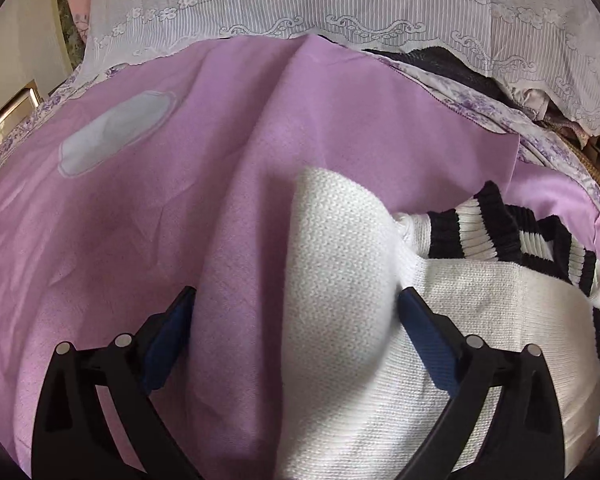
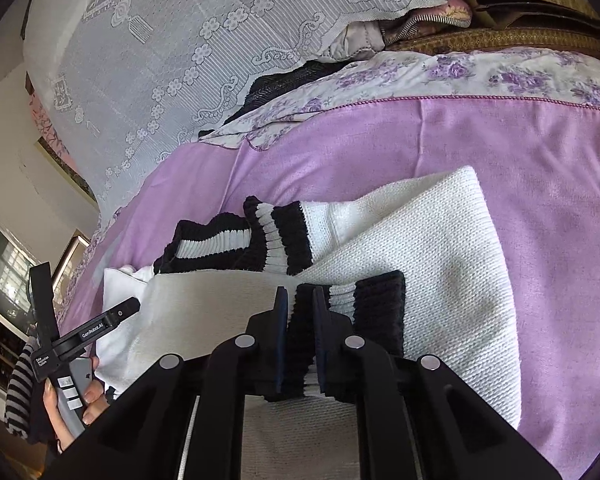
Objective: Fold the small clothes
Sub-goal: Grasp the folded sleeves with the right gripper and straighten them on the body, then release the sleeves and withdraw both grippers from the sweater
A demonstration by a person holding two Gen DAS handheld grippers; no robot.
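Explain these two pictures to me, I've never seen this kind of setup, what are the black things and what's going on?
The black things are hand-held tongs, one per hand, each with a camera looking along its fingers. The left camera shows the left tongs standing open over a white knit sweater on a purple sheet. The right camera shows the right tongs pinching the sweater's black and white ribbed cuff. At its left edge a hand holds the left tongs. A lace cover lies behind.
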